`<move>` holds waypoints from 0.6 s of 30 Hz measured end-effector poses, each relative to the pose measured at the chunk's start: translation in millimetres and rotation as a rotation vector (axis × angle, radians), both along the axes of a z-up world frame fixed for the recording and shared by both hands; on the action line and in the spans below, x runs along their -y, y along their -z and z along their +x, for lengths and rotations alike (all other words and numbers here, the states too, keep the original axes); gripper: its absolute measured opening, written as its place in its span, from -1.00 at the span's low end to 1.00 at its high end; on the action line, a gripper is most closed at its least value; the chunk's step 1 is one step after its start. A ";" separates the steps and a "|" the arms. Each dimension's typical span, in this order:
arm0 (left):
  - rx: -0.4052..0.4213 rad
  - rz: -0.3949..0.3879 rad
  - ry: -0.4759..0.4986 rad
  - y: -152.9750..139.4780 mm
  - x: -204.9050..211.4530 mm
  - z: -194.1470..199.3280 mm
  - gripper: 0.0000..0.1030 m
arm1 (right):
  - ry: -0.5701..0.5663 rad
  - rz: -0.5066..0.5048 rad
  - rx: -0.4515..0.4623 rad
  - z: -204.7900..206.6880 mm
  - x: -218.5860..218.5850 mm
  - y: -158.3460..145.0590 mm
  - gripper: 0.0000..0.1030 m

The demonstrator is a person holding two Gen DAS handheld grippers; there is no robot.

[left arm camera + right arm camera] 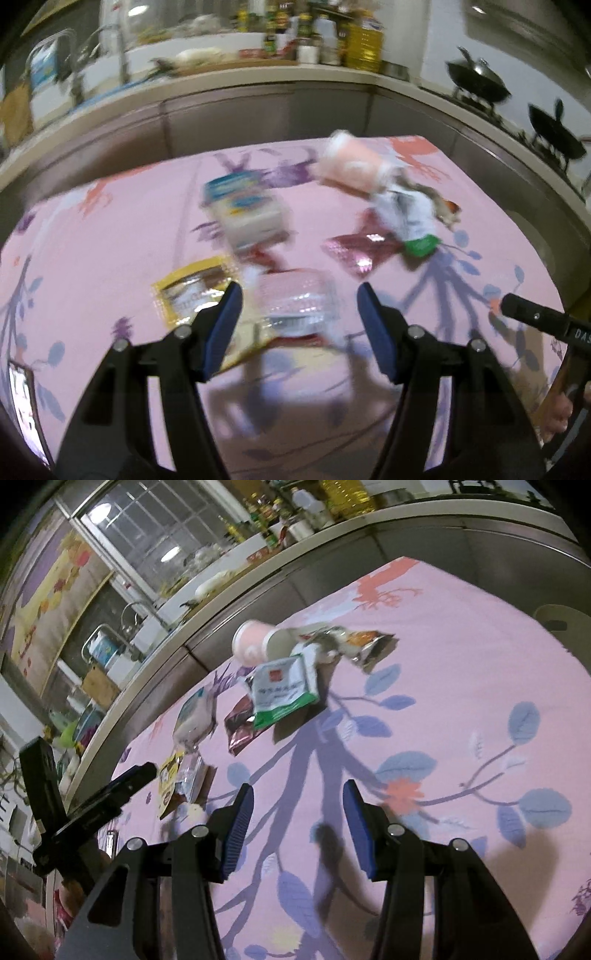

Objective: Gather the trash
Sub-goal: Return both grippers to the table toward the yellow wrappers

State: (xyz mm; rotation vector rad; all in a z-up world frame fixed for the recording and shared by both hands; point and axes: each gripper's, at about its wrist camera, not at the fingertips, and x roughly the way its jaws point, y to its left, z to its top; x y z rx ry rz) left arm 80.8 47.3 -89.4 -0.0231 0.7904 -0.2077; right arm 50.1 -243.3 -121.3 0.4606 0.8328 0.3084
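Observation:
Trash lies on a pink flowered tablecloth [110,229]. My left gripper [299,299] is open just above a clear crumpled plastic container [295,299], beside a yellow wrapper [192,291]. Beyond lie a white and blue carton [243,210], a pink paper cup [351,166] on its side, a white and green packet [406,218] and a shiny maroon wrapper [362,251]. My right gripper [297,805] is open and empty over bare cloth. It sees the cup [251,642], the packet [284,690], a foil snack bag [369,642] and the left gripper [122,786] at the left.
A kitchen counter [258,77] with bottles, a sink tap and two woks [476,79] runs behind the table. The table's far edge is near the cup. A phone [22,402] lies at the table's near left.

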 end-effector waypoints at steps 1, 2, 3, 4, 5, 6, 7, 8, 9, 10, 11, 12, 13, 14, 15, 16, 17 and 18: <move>-0.011 -0.018 -0.015 1.9 -13.1 0.1 0.21 | -0.013 -0.001 -0.005 1.0 -4.1 1.4 -0.06; -0.023 -0.039 -0.038 4.3 -28.9 -0.1 0.21 | -0.021 0.001 -0.010 2.3 -7.5 2.7 -0.06; -0.035 -0.060 -0.068 7.7 -47.6 -0.4 0.21 | -0.032 0.008 -0.018 4.3 -10.8 5.0 -0.06; -0.046 -0.073 -0.104 11.6 -66.1 -1.2 0.21 | -0.039 0.013 -0.024 6.1 -13.8 6.5 -0.06; -0.052 -0.078 -0.121 13.6 -74.8 -1.6 0.21 | -0.050 0.021 -0.034 8.6 -18.1 9.0 -0.06; -0.062 -0.091 -0.149 17.4 -89.2 -2.7 0.21 | -0.062 0.027 -0.044 11.3 -23.0 11.2 -0.06; -0.070 -0.108 -0.167 20.2 -99.6 -4.0 0.21 | -0.073 0.032 -0.051 13.6 -29.3 12.4 -0.06; -0.073 -0.118 -0.174 21.4 -104.4 -5.0 0.21 | -0.086 0.036 -0.056 15.7 -34.1 13.4 -0.06; -0.075 -0.136 -0.180 23.4 -111.3 -6.7 0.21 | -0.101 0.039 -0.062 18.3 -39.0 14.2 -0.06; -0.079 -0.148 -0.178 25.6 -114.1 -7.5 0.21 | -0.125 0.048 -0.070 21.5 -46.8 15.1 -0.06; -0.086 -0.157 -0.173 27.7 -115.8 -6.5 0.21 | -0.140 0.057 -0.077 23.5 -51.8 15.9 -0.06; -0.101 -0.178 -0.165 31.5 -115.7 -5.4 0.21 | -0.156 0.067 -0.085 26.2 -57.9 16.5 -0.06; -0.115 -0.202 -0.156 34.6 -115.3 -3.8 0.21 | -0.168 0.074 -0.090 28.5 -62.4 16.5 -0.06; -0.125 -0.220 -0.146 37.4 -113.8 -2.2 0.21 | -0.188 0.084 -0.097 31.8 -68.9 16.7 -0.06; -0.135 -0.235 -0.134 40.4 -110.9 -0.7 0.21 | -0.197 0.091 -0.102 34.0 -72.0 17.1 -0.06; -0.145 -0.244 -0.124 42.9 -108.5 1.1 0.21 | -0.215 0.113 -0.114 39.1 -78.5 18.3 -0.06; -0.157 -0.252 -0.118 45.8 -106.6 3.3 0.21 | -0.225 0.132 -0.123 43.5 -82.3 19.0 -0.06; -0.167 -0.263 -0.114 48.3 -106.1 5.7 0.21 | -0.235 0.153 -0.135 48.7 -86.4 20.5 -0.06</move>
